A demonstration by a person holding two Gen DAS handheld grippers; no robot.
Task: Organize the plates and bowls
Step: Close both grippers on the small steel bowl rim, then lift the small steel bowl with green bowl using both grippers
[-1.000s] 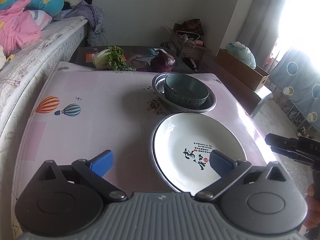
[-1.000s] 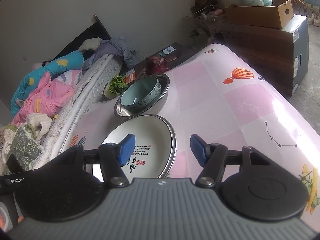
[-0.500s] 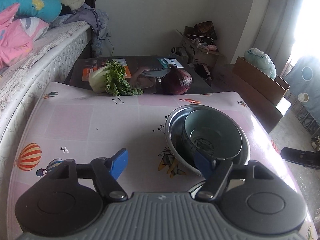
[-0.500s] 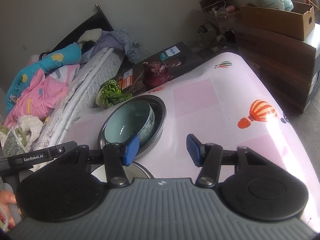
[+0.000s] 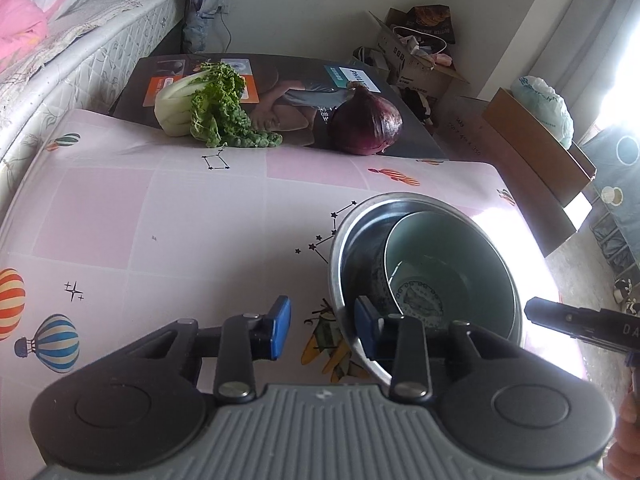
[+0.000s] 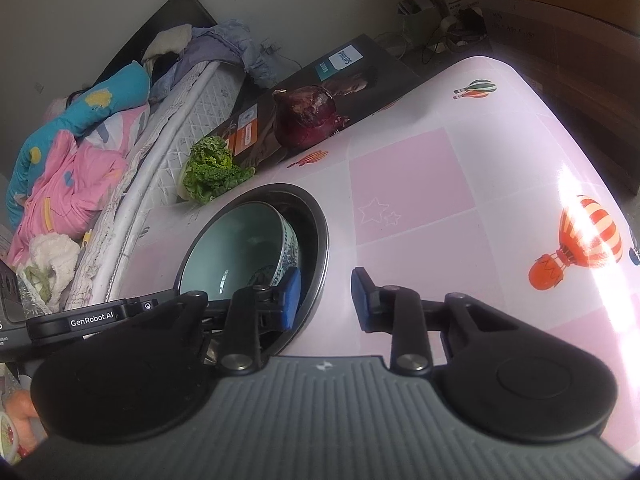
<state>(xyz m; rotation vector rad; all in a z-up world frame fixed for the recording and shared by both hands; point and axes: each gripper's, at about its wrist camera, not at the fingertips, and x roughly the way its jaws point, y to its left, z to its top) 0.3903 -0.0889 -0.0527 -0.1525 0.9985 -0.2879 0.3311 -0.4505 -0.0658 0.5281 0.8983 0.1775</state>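
Observation:
A steel bowl (image 5: 352, 236) stands on the pink tablecloth with a pale green ceramic bowl (image 5: 452, 256) tilted inside it. Both also show in the right wrist view: the steel bowl (image 6: 316, 216) and the green bowl (image 6: 236, 244). My left gripper (image 5: 322, 326) is open, its jaws on either side of the steel bowl's near left rim. My right gripper (image 6: 326, 298) is open, its jaws on either side of the steel bowl's right rim. Neither gripper holds anything. The white plate is out of view.
A leafy cabbage (image 5: 204, 108) and a red onion (image 5: 366, 124) lie at the table's far edge on a dark Philips box (image 5: 280, 76). A bed (image 5: 60, 40) runs along the left. Cardboard boxes (image 5: 536, 148) stand to the right.
Both grippers moved forward from over the white plate to the steel bowl and now straddle its rim on opposite sides. Their jaws have narrowed but stay open.

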